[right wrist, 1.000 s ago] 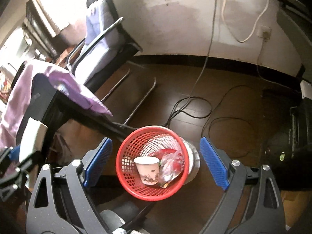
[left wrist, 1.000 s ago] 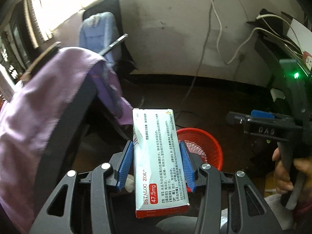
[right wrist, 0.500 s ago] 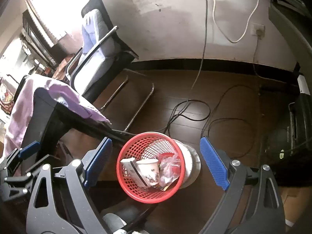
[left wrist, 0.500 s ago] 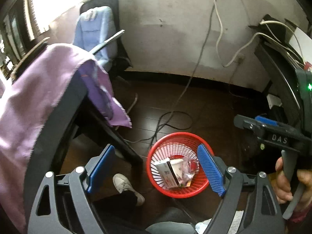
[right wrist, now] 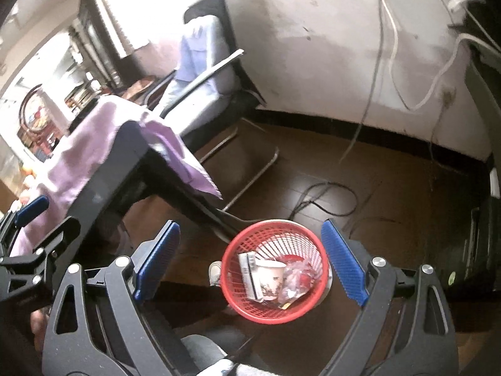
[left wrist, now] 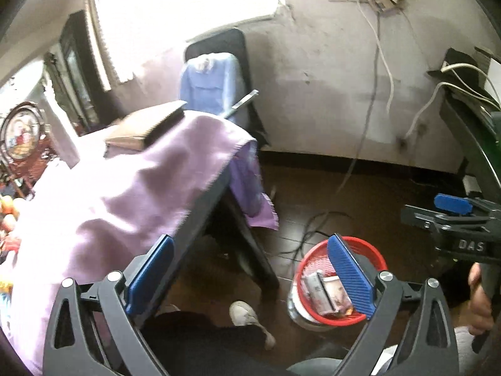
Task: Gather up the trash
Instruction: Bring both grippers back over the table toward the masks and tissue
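A red mesh basket (left wrist: 301, 269) (right wrist: 238, 294) stands on the dark floor. In it lie a white medicine box (left wrist: 314, 291) (right wrist: 246, 269), a paper cup (right wrist: 271, 277) and a crumpled clear wrapper (right wrist: 294, 279). My left gripper (left wrist: 250, 241) hangs above and left of the basket; its jaws are opening wide, with nothing between them. Higher over the basket, my right gripper (right wrist: 250, 228) is open and empty. The left wrist view also shows the right gripper (left wrist: 452, 204) side-on at the right edge, held by a hand (left wrist: 479, 297).
A table under a purple cloth (left wrist: 125, 194) (right wrist: 94, 138) fills the left. Behind it stands a chair with a blue cover (left wrist: 213, 87) (right wrist: 200, 72). Cables (right wrist: 325, 194) trail over the floor, and a dark desk (left wrist: 469, 144) stands at the right. A white shoe (left wrist: 247, 313) sits beside the basket.
The left gripper let go of the medicine box, which now lies in the basket, and its jaws spread wide. Both grippers rose and pulled back, so the basket looks smaller.
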`<state>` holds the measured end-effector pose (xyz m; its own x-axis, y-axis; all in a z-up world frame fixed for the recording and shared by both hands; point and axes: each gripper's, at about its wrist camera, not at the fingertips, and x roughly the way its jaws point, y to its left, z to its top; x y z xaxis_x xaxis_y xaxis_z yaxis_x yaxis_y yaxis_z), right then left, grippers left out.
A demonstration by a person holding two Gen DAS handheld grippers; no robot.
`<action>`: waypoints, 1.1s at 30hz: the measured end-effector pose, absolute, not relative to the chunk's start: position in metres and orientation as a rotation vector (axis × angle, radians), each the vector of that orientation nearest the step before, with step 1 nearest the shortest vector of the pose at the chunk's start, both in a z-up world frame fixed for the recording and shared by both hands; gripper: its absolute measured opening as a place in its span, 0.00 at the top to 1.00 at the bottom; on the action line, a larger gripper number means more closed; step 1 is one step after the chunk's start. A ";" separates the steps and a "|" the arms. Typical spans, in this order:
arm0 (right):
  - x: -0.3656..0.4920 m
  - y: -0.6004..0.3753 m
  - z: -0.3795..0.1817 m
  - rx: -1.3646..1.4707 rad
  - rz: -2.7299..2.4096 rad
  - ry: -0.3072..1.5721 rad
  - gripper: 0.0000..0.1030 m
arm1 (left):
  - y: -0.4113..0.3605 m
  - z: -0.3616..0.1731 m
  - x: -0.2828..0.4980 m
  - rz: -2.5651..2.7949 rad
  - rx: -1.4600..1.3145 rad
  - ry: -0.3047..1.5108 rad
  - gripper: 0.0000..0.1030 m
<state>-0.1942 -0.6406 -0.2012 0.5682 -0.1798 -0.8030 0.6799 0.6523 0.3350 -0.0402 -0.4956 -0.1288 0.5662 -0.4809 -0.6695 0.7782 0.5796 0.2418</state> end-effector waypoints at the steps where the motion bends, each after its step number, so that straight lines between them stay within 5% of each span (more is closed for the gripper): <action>1: -0.191 -0.636 -0.194 0.679 -0.544 0.810 0.13 | -0.490 -0.126 -0.039 -0.774 0.556 0.581 0.06; 13: -0.145 -0.577 -0.132 0.567 -0.377 0.759 0.11 | -0.397 -0.081 0.000 -0.632 0.414 0.585 0.06; 33: 0.058 -0.371 -0.061 0.278 0.100 0.764 0.10 | -0.135 -0.051 0.138 -0.111 0.216 0.627 0.06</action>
<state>0.0581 -0.3715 -0.0614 0.7193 0.1892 -0.6685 0.0114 0.9589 0.2837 0.1384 -0.1354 -0.0507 0.8046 -0.0373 -0.5926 0.1677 0.9717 0.1666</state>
